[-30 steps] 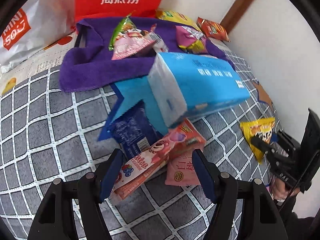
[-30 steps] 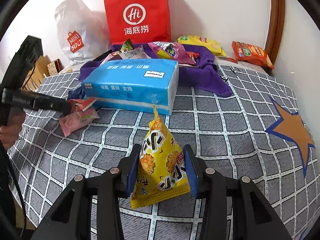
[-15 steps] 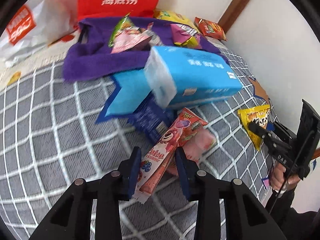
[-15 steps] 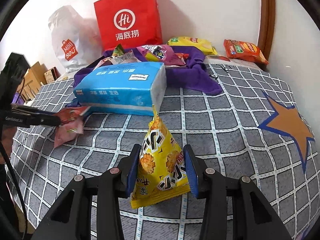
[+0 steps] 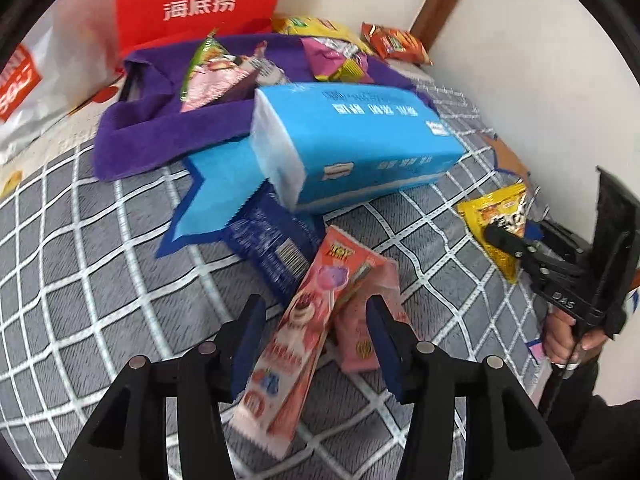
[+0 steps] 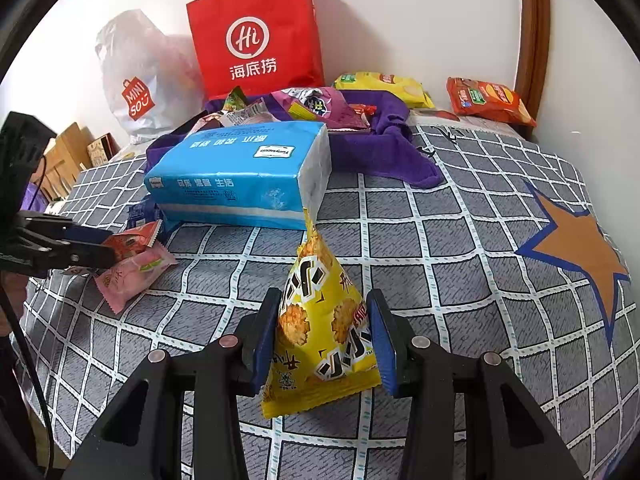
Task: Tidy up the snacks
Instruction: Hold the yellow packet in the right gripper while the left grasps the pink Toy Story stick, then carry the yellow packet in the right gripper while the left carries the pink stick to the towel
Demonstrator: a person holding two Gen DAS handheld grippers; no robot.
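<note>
The left gripper (image 5: 316, 344) jaws are opening round the long pink snack pack (image 5: 296, 356) on the checked bed cover (image 5: 80, 264), its print blurred. Right gripper (image 6: 322, 340) jaws grip the yellow snack bag (image 6: 324, 340); a dark blue packet (image 5: 272, 248) is half hidden under the tissue pack (image 5: 352, 144).

Dark blue packet (image 5: 272, 248): upper end hidden under tissue pack (image 5: 352, 140). Red bag (image 5: 196, 0): top cut off, upper frame edge. White bag (image 5: 24, 92): cropped left, lettering blurred.

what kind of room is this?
Likely a home bedroom: snacks lie on a grey checked bedspread with star patches, pushed against a white wall, with a red Haidilao paper bag and a Miniso bag behind.
</note>
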